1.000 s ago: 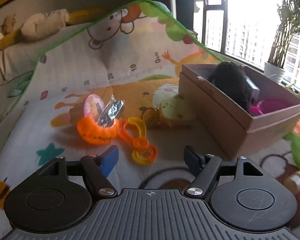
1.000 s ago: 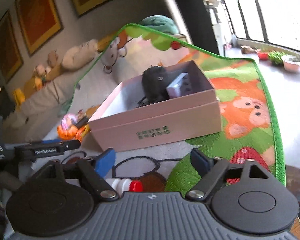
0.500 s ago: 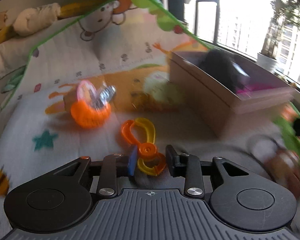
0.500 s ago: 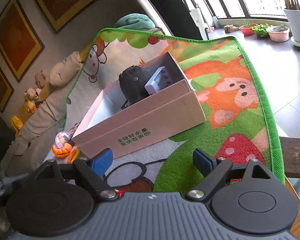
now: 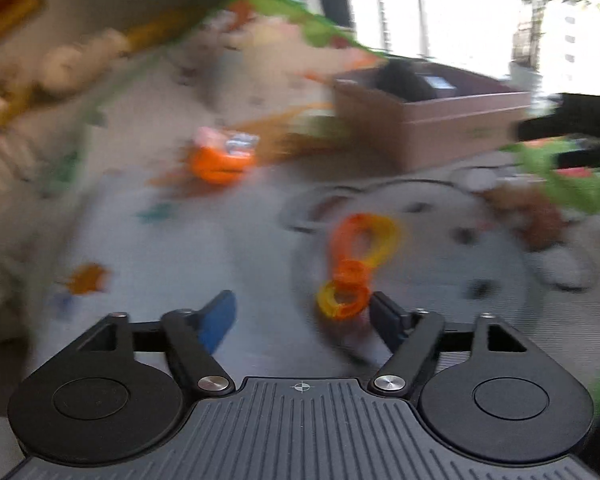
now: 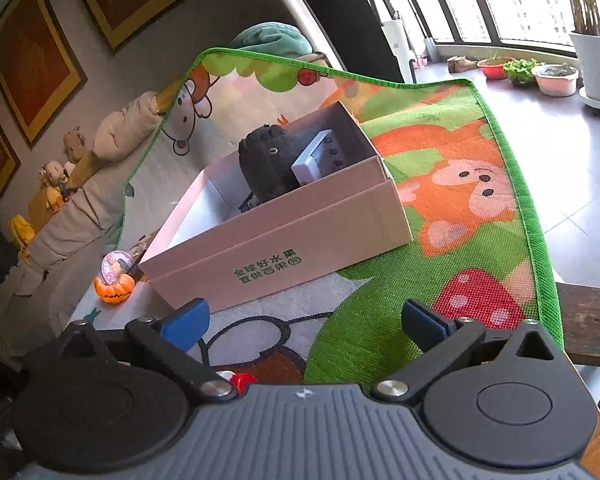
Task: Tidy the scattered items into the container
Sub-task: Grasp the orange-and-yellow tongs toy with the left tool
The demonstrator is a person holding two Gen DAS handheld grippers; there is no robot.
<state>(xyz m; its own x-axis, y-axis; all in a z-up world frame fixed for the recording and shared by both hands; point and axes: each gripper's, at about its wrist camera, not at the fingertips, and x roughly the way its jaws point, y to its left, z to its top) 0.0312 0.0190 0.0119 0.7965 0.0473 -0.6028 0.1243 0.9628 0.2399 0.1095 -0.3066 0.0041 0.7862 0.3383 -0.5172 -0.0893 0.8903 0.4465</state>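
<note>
The left gripper (image 5: 302, 312) is seen w/ fingers spread; its jaws have just been opening. An orange-and-yellow ring toy (image 5: 354, 266) is seen near the right finger, blurred; contact can't be told, and nothing is pinched. The right gripper (image 6: 304, 322) is held w/ fingers spread wide, nothing between, jaws just opened further. The pink box (image 6: 300, 240) is found far centre on the play mat (image 6: 480, 240), w/ a black item (image 6: 266, 164) inside. A pumpkin toy (image 6: 114, 286) is left on the mat, just left of the box.
</note>
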